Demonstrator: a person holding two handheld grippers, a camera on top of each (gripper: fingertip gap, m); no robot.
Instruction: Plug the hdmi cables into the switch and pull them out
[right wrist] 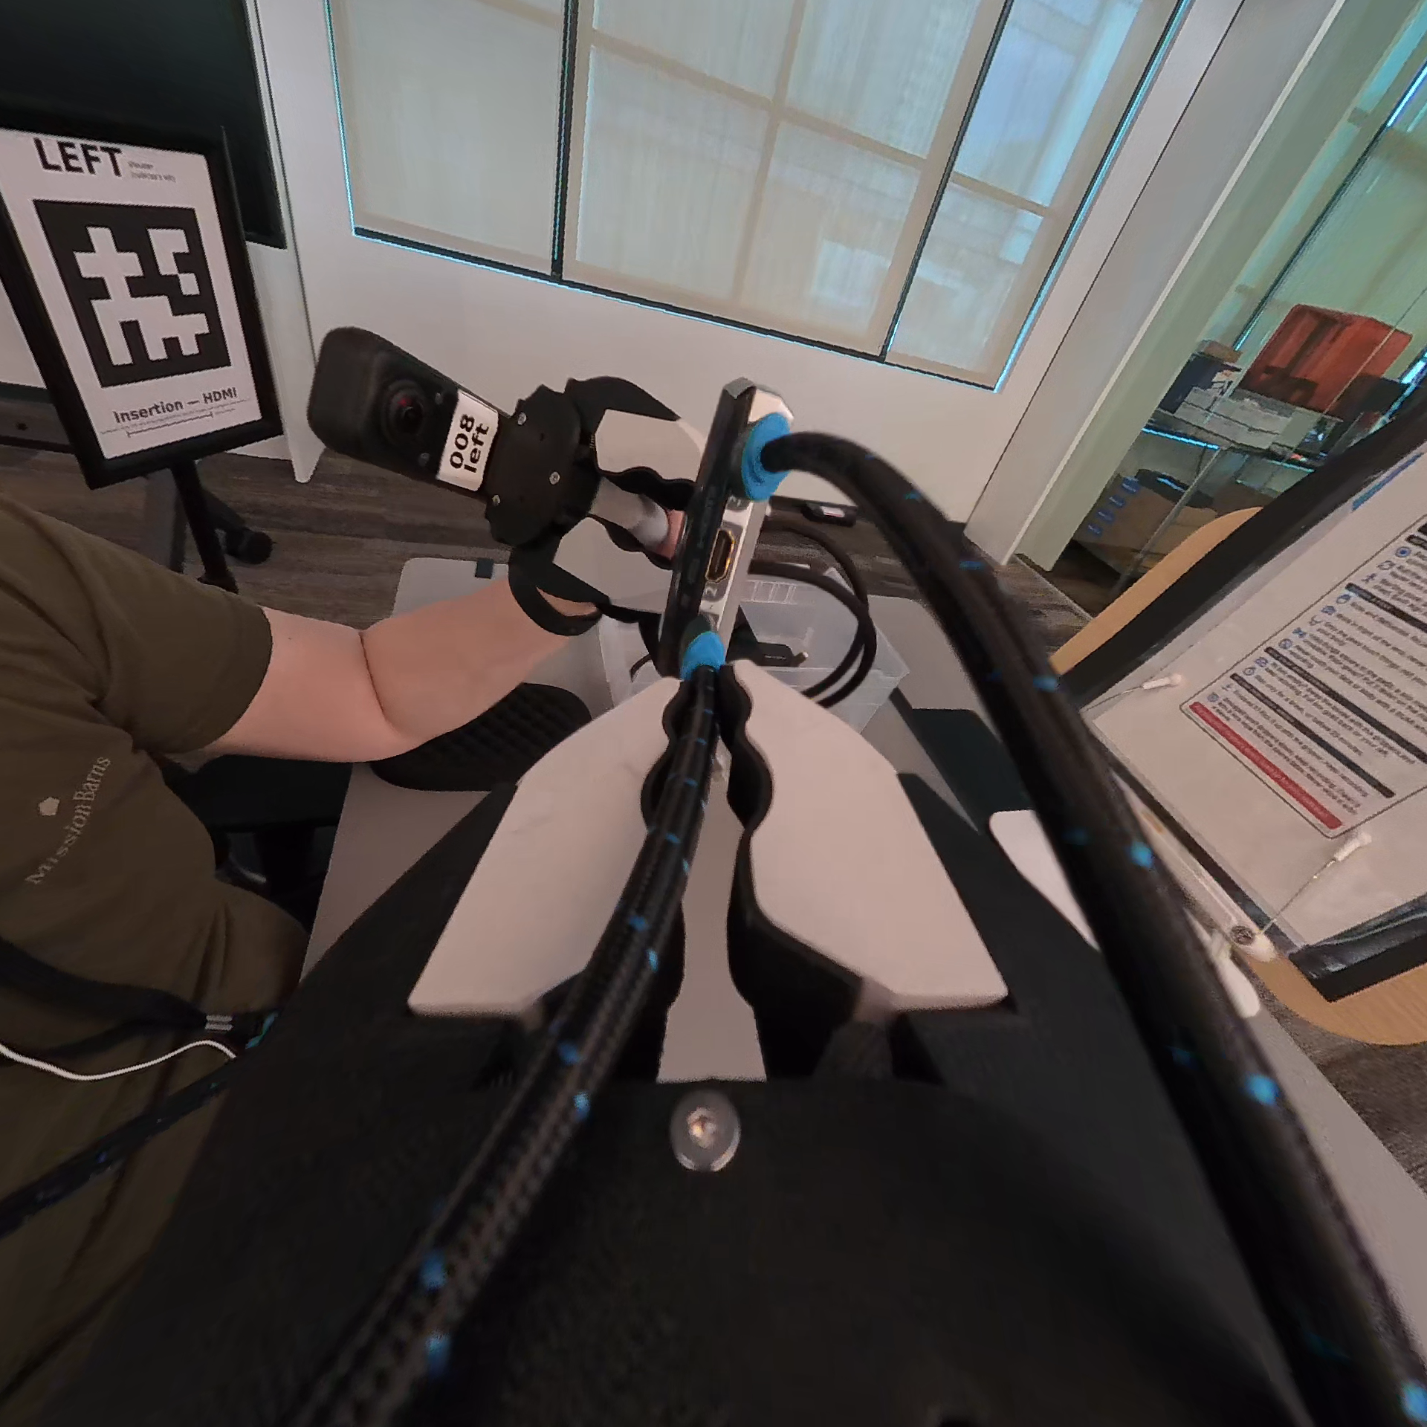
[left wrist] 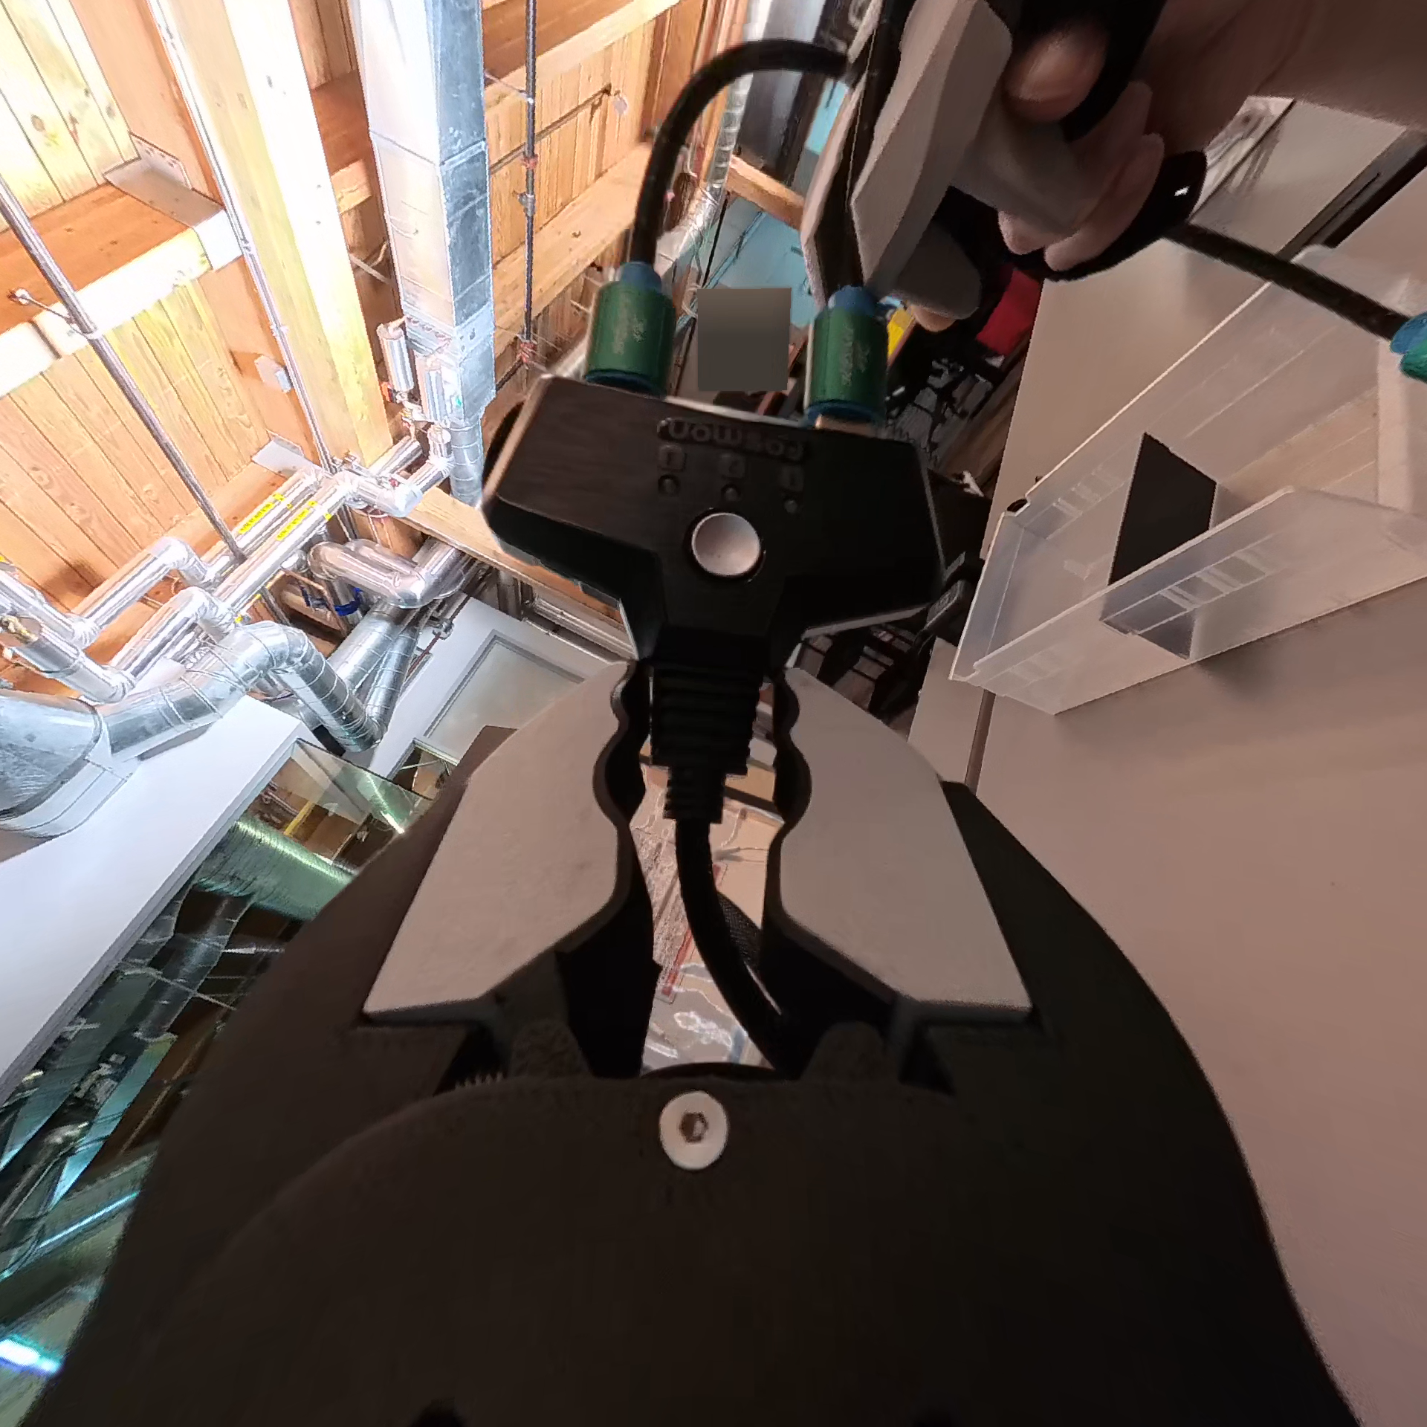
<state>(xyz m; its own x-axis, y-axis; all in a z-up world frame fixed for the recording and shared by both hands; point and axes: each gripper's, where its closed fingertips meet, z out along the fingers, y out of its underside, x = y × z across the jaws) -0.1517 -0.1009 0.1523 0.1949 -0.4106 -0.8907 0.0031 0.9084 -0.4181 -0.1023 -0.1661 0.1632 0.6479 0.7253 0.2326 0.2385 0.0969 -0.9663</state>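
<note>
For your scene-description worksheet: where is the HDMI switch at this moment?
The HDMI switch is held in the air, centre frame in the left wrist view, with the left gripper clamped on its ribbed cable end and two green-collared plugs in its far edge.

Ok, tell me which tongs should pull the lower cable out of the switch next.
Right. The right tongs are already shut on that braided cable just behind its plug, in line with the port. The left tongs are busy clamping the switch by its tail.

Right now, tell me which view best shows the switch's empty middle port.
The right wrist view: the empty port faces the camera, between two plugged cables. The left wrist view shows only the switch's top face, so the port opening is hidden.
</note>
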